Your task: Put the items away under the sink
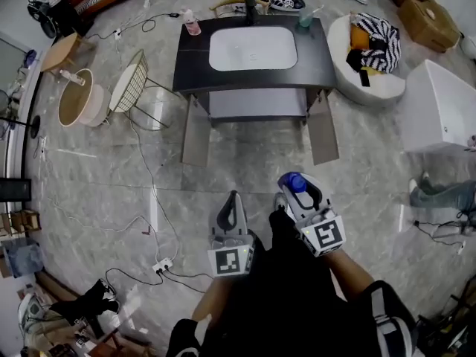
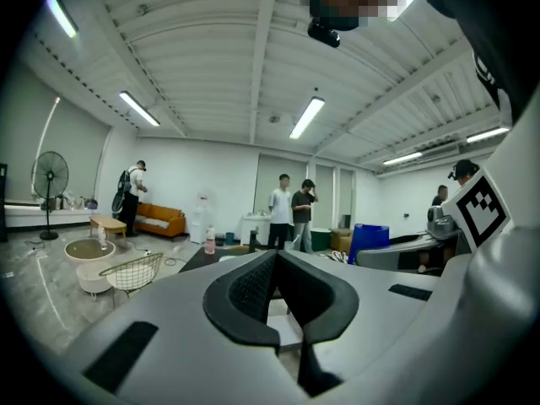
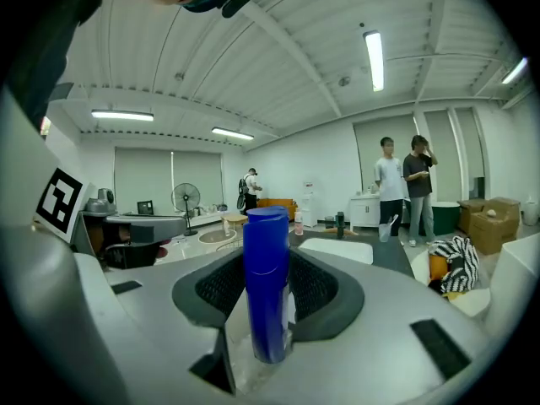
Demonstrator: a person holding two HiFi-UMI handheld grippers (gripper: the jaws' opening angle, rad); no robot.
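Presently: right gripper point(image 3: 272, 264), jaws clamped on an upright blue bottle point(image 3: 267, 298), cap uppermost. Left gripper point(image 2: 276, 258), jaws closed together, nothing between them. Ahead of both grippers and well apart from them: black tabletop point(image 1: 195, 65) with white sink point(image 1: 253, 48); cabinet doors point(image 1: 195, 131) below it swung open. Pink bottle point(image 1: 192, 25) at the tabletop's far left corner, beyond the left gripper.

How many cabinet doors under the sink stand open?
2: one grey cabinet door swung out left of the dark vanity, the other right of it. None seems hidden.
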